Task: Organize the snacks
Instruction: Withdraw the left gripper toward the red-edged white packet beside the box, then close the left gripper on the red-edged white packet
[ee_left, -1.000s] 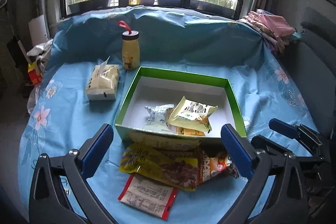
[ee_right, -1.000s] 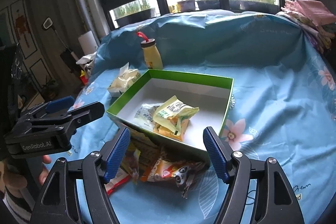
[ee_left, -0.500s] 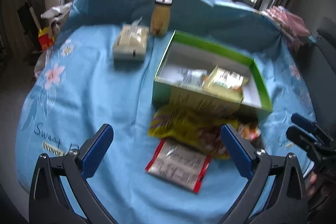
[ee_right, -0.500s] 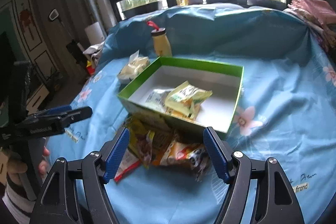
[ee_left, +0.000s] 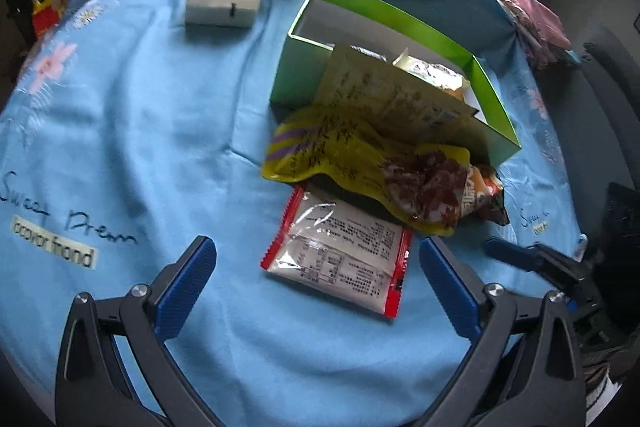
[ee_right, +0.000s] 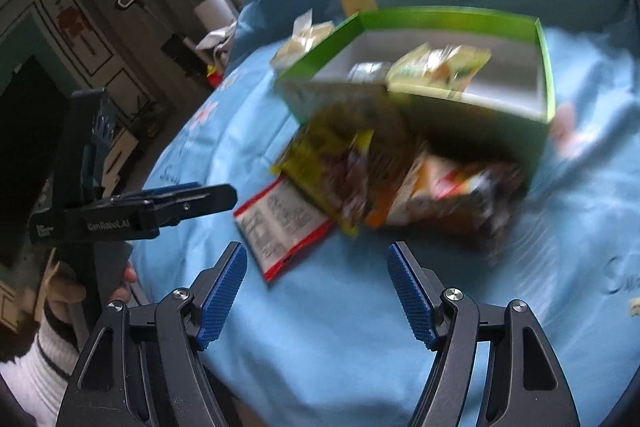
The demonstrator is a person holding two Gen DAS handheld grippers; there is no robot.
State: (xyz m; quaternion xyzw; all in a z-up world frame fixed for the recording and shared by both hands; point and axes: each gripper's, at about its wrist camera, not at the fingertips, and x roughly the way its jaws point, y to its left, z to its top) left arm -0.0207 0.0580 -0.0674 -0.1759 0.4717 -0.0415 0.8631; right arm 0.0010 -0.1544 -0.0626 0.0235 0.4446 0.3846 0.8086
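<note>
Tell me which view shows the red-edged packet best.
Left wrist. The red-edged packet lies sharp and nearly whole there, its top under the yellow bag. The right wrist view shows it blurred, at an angle, also partly under that bag.

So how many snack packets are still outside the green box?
4 visible: a red-edged packet nearest the left tongs, a yellow packet overlapping it, a pale packet leaning on the green box, an orange one beneath. More may be hidden underneath.
</note>
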